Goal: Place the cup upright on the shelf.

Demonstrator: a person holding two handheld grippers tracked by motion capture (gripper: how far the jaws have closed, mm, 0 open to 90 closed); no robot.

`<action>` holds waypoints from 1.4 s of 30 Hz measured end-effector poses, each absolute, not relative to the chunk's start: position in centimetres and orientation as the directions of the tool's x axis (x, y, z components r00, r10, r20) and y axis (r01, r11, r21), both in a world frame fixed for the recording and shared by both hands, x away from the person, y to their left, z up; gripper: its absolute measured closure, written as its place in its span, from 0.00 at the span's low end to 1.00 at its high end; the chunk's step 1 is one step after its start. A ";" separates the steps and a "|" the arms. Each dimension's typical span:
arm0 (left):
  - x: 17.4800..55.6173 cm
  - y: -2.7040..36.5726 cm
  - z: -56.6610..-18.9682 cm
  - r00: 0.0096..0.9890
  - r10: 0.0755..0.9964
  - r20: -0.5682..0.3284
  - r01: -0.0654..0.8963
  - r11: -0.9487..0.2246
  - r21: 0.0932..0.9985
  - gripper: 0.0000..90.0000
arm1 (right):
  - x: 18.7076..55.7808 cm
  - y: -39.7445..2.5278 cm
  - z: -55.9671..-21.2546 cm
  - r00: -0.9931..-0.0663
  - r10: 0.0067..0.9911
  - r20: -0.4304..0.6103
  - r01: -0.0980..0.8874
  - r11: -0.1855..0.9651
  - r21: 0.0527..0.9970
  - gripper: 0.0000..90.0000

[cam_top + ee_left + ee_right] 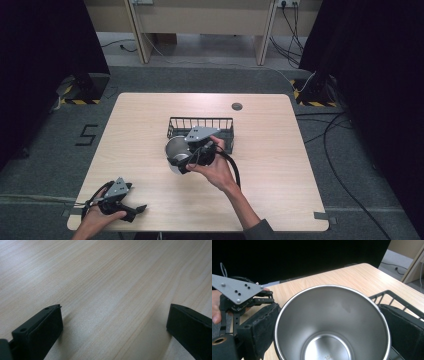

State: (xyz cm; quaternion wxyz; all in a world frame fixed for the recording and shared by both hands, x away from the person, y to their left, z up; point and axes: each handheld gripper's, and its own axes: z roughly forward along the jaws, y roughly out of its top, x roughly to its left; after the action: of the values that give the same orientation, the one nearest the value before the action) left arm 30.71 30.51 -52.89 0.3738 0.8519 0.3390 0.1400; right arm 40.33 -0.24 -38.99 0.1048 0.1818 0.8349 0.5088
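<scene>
Steel cup (332, 322) between right fingers (259, 327)

hand-held gripper (131, 210): black jaws | grey triangular plate | black cable | dark sleeve (260, 232)

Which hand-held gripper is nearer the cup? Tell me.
Right. The right hand-held gripper has its jaws on either side of the cup; the left hand-held gripper rests open by the table's near-left corner.

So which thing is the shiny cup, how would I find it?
Start at the pale wooden table and find the black wire basket near its middle. Right at the basket's front-left corner sits the shiny round steel cup, held between the jaws of the right gripper. It is the only silvery, smooth-walled thing there.
</scene>
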 end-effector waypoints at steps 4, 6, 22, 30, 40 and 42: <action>30.7 30.5 -52.9 0.731 0.682 -0.015 0.473 -0.491 0.732 0.00 | 40.6 -1.1 -38.5 -0.909 0.416 0.016 0.202 0.409 0.890 0.07; 30.7 30.5 -52.9 0.731 0.682 -0.015 0.473 -0.491 0.732 0.00 | 40.7 -1.5 -38.1 -0.907 0.420 0.013 0.201 0.406 0.891 0.07; 30.8 30.5 -52.9 0.729 0.684 -0.017 0.476 -0.490 0.730 0.00 | 42.4 -3.5 -35.1 -0.883 0.469 -0.008 0.206 0.402 0.892 0.07; 30.8 30.5 -52.9 0.729 0.685 -0.016 0.476 -0.489 0.731 0.00 | 44.7 -3.9 -34.2 -0.864 0.503 0.002 0.236 0.401 0.885 0.07; 30.9 30.5 -52.9 0.732 0.681 -0.016 0.474 -0.492 0.730 0.00 | 47.5 -3.8 -33.7 -0.840 0.542 -0.010 0.260 0.418 0.870 0.07; 30.9 30.5 -52.9 0.731 0.682 -0.015 0.473 -0.492 0.731 0.00 | 48.1 -3.7 -33.7 -0.840 0.543 -0.013 0.259 0.421 0.869 0.07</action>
State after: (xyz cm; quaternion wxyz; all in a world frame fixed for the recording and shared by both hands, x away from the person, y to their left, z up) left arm 30.86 30.50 -52.87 0.3734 0.8522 0.3387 0.1398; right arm 48.09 -3.68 -33.66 0.1476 0.2417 0.8300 0.4805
